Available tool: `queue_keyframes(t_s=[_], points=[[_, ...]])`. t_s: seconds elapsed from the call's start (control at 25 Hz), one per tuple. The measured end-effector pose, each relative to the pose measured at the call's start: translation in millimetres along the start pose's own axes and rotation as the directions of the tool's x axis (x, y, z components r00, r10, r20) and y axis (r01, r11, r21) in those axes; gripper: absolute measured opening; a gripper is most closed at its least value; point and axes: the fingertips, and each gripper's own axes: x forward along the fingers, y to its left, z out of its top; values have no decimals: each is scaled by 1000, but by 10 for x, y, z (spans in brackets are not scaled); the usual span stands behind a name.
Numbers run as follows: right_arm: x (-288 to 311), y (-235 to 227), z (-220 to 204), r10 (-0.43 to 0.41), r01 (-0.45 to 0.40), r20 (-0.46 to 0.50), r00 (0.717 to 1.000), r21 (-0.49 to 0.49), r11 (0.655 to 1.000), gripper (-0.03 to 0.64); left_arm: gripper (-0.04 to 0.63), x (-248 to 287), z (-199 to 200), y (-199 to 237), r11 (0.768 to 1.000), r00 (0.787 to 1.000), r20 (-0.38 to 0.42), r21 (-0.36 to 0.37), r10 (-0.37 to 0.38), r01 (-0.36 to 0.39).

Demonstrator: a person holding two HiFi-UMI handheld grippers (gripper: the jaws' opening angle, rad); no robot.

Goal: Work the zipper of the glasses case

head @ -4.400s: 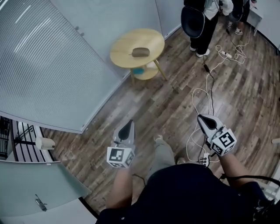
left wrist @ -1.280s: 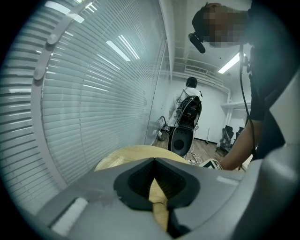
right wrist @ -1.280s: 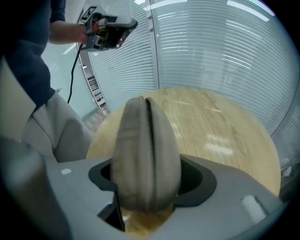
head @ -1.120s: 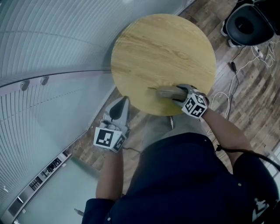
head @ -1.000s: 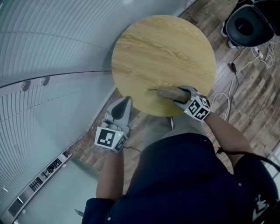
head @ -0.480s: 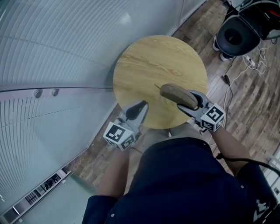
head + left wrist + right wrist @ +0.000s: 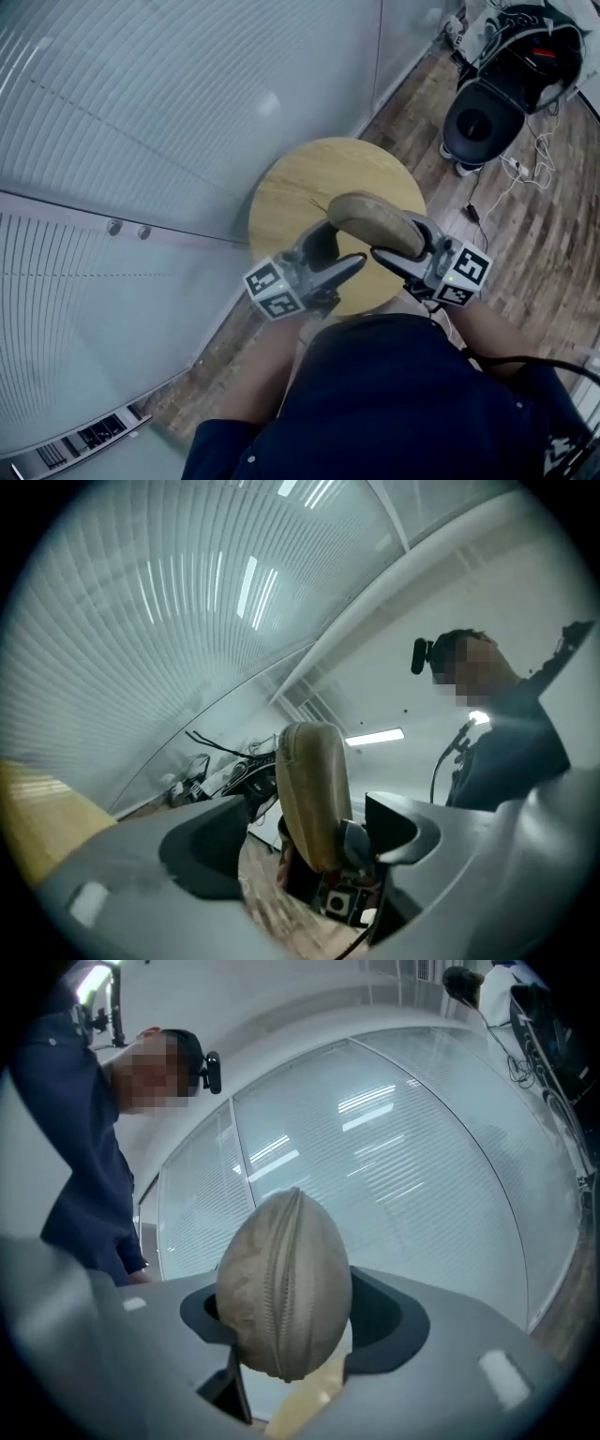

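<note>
Both hands have come up off the bench (image 7: 281, 197) since half a second ago. The glasses case (image 7: 375, 220) that lay on the wood a second back now hangs in the air above the round top, nearer the head camera. The right gripper (image 7: 398, 242) is clamped on it, one jaw on each flank. In the right gripper view the case (image 7: 286, 1279) fills the gap between the jaws end-on, with its zipper seam running top to bottom down the middle. That gripper lies about level and points toward the left one, its marker cube (image 7: 461, 274) at the near end, and the right forearm (image 7: 497, 328) comes in behind it.

The left gripper (image 7: 342, 246) was hanging closed beside the bench edge. It has swung up and across to face the case's free end, and its jaws have just been opening and now stand wide apart. In the left gripper view the case (image 7: 314, 789) stands upright between the two jaws with a gap on either side, neither pad pressing on it. How close the tips are to the case I cannot tell. The left marker cube (image 7: 272, 289) sits at the near end of that gripper, above the left forearm (image 7: 272, 361).
</note>
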Motion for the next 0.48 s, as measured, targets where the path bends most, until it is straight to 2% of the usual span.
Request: queue_keyframes(t_s=[0.08,0.24,0.36,0.48], points=[[29,131,149,35,-34,35,999,-11,999,293,405,109,140,-133,999,999,16,16,-52,52],[120,313,186,87,-86,49,995,-35,996,294,405,265,202,-325,991,992,-30,57,-119,121],[203,467,161,132,-131,63,989,-14,991,295,392,277,314,-419,986,989,-6,67,-150,150],[297,573,104,172,-174,65,983,20,985,295,377,321,349,-526,979,982,-13,84,-187,188]])
